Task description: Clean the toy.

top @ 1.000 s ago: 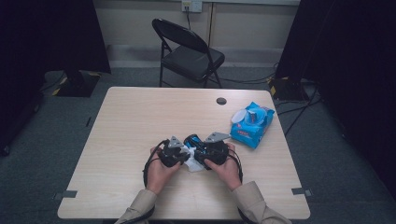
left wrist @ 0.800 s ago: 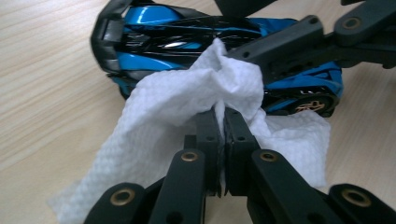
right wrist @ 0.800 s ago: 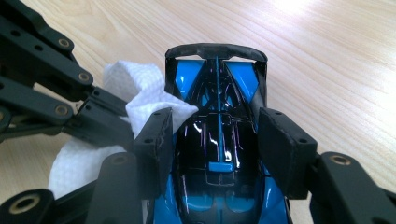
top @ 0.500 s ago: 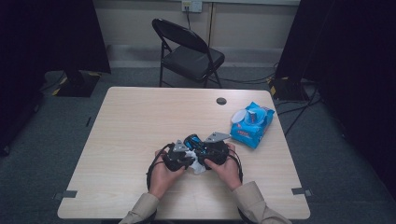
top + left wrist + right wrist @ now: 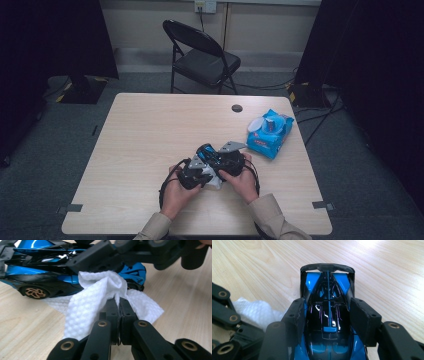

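Wiping of the toy car [image 5: 329, 315] is under way near the front middle of the table [image 5: 145, 145]. The right gripper [image 5: 329, 317] has its 2 jaws clamped on the car's flanks, pinning it on the tabletop. The left gripper [image 5: 119, 302] has its jaws pressed together, pinching a bunched fold of white wipe [image 5: 100, 297] against the car's side.

Change: against the high view 1 second ago, the left gripper [image 5: 192, 175] now sits closer in against the right gripper [image 5: 227, 161]; the right one and the car have kept their place. Judgement: this is 1 stroke of the wipe along the bodywork, so cleaning is in progress, not finished.

Hard to make out: in the high view the hands and grippers cover nearly all of the car. The left gripper view cuts off the car's roof. Any remaining dirt cannot be judged. The blue wipes pack [image 5: 270, 131] lies well apart at the right; its label is unreadable.
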Motion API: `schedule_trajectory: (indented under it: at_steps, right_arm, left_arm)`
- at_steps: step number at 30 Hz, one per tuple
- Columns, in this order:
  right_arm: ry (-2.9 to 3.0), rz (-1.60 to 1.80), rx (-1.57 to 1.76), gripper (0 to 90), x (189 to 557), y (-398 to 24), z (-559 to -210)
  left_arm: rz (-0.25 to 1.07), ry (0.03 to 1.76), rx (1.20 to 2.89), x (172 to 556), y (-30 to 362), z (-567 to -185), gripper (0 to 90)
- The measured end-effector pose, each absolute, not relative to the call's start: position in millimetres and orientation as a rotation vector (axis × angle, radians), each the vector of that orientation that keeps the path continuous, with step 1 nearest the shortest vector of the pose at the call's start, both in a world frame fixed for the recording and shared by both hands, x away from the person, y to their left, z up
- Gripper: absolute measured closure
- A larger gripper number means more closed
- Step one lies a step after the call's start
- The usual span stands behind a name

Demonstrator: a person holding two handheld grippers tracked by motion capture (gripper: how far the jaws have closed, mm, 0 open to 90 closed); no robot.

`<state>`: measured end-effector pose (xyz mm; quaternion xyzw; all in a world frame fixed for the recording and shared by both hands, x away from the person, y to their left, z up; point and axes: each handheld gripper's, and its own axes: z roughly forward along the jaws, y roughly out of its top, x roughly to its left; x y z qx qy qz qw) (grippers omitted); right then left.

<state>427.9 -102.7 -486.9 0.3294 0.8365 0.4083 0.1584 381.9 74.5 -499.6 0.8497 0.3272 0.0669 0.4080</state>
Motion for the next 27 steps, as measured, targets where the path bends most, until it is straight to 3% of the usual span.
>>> schedule_trajectory:
  at_steps: [4,6,18,27]
  right_arm:
    - [2.393,1.167,0.942,46.8,428.4,-102.3,-486.8]
    - [2.394,1.169,0.943,46.8,428.5,-102.5,-486.9]
    - [2.393,1.173,0.944,46.9,428.6,-102.5,-487.1]
    - [2.388,1.18,0.943,46.9,428.2,-102.8,-487.6]
  left_arm:
    - [0.153,0.814,2.146,379.8,73.6,-499.5,88.5]
    - [0.075,0.803,2.131,377.7,70.7,-500.9,88.7]
    - [0.02,0.719,2.14,361.8,48.6,-501.7,88.6]
    - [0.02,0.736,2.116,360.9,73.4,-486.7,88.6]
